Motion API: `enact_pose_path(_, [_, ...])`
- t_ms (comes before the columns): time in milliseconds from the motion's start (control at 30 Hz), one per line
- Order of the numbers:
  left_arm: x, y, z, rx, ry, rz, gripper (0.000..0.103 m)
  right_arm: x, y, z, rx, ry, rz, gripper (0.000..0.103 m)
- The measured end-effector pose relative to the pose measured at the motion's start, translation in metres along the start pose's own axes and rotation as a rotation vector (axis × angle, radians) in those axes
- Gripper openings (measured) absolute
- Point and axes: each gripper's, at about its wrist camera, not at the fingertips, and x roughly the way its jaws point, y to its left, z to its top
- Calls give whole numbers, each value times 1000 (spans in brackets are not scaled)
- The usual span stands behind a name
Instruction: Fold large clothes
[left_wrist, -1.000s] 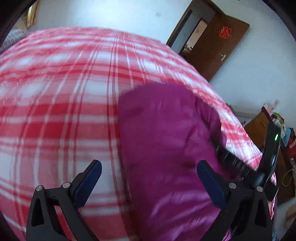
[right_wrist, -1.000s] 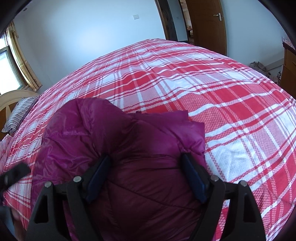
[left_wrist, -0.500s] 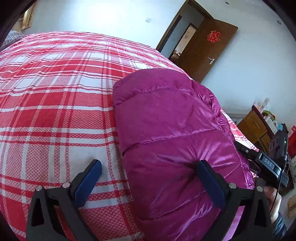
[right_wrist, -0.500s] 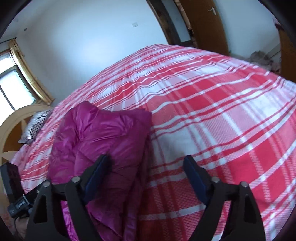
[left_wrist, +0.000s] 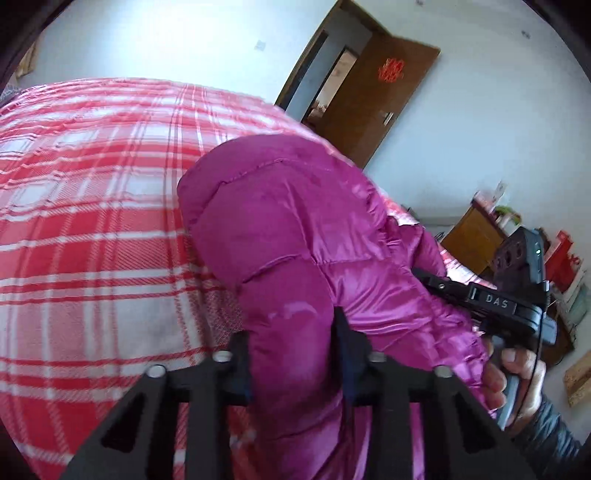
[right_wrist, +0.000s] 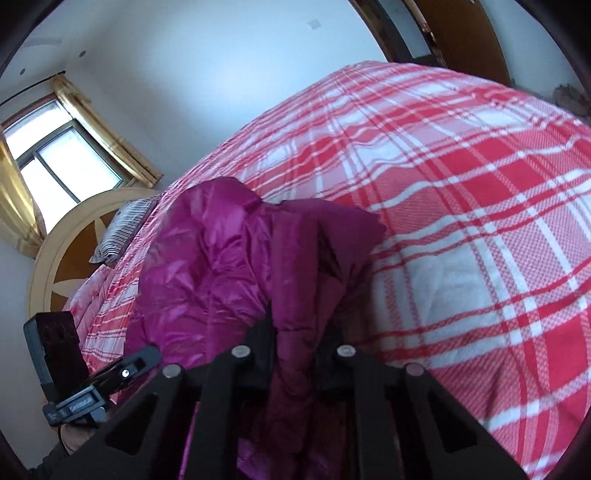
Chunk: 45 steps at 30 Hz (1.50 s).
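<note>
The magenta puffy jacket (left_wrist: 295, 236) lies on the red and white plaid bed cover (left_wrist: 92, 240), near the close edge of the bed. Its long axis runs away from the cameras, from the near edge toward the far side, and the rounded folded end points far.

The left gripper (left_wrist: 293, 354) is closing, and a thick fold of the jacket is pinched between its jaws. The right gripper (right_wrist: 295, 350) is closing too, with the darker edge of the jacket (right_wrist: 229, 266) squeezed between its jaws.

Half a second ago both grippers stood wide open over the cloth; now the jaws are narrow and the fabric bunches up between them. The jacket also looks more raised at the near side than before.

Around: a brown door (left_wrist: 376, 99) stands open at the far right wall, a wooden cabinet (left_wrist: 472, 236) is to the right, and a striped pillow (right_wrist: 122, 229) lies by the round headboard (right_wrist: 62, 266) under a window (right_wrist: 55, 155). The person's hand (left_wrist: 517, 380) holds the other gripper's handle at the right. Nothing blocks the jacket on the bed.
</note>
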Motion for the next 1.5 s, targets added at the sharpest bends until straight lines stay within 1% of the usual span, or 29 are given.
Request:
enact_pose_path(100, [-33, 0, 0, 35, -40, 40, 27, -10, 23, 1, -23, -23, 47, 16])
enact_pose_path(200, [-71, 11, 0, 19, -96, 90, 27, 3, 74, 7, -92, -17, 85, 16])
enact_pose_path(267, [-96, 26, 0, -5, -129, 130, 27, 14, 101, 3, -131, -1, 120, 16])
enact_pose_path(400, [-143, 64, -1, -52, -172, 238, 27, 57, 152, 2, -167, 55, 204, 16])
enact_pose_path(500, [-173, 92, -5, -64, -199, 331, 27, 93, 193, -5, -181, 110, 271, 16])
enact_pose_path(633, [-199, 132, -13, -108, -217, 438, 27, 138, 256, -22, -236, 160, 337, 16])
enact_pose_path(733, [-207, 160, -20, -149, -214, 492, 27, 165, 294, -35, -277, 191, 355, 16])
enact_pose_path(800, [-212, 176, -30, -186, -207, 513, 27, 184, 315, -44, -304, 215, 359, 16])
enact_pose_path(833, [-213, 185, -35, -206, -203, 517, 28, 189, 320, -46, -315, 222, 358, 16])
enact_pose_path(900, [-208, 196, -42, -246, -186, 539, 37, 201, 329, -52, -336, 240, 349, 16])
enact_pose_path(933, [-206, 201, -45, -269, -177, 544, 40, 206, 330, -53, -337, 249, 344, 16])
enact_pose_path(967, [-206, 206, -49, -286, -175, 546, 47, 209, 331, -55, -336, 255, 340, 16])
enact_pose_path(1000, [-206, 209, -52, -298, -178, 544, 50, 214, 331, -57, -335, 263, 331, 16])
enact_pose_path(1133, [-205, 209, -59, -293, -188, 540, 57, 223, 318, -58, -318, 296, 301, 18])
enact_pose_path(1267, [-202, 195, -64, -276, -191, 567, 63, 232, 308, -60, -295, 320, 285, 19])
enact_pose_path(1500, [-198, 208, -66, -301, -197, 576, 76, 236, 303, -63, -288, 336, 259, 22])
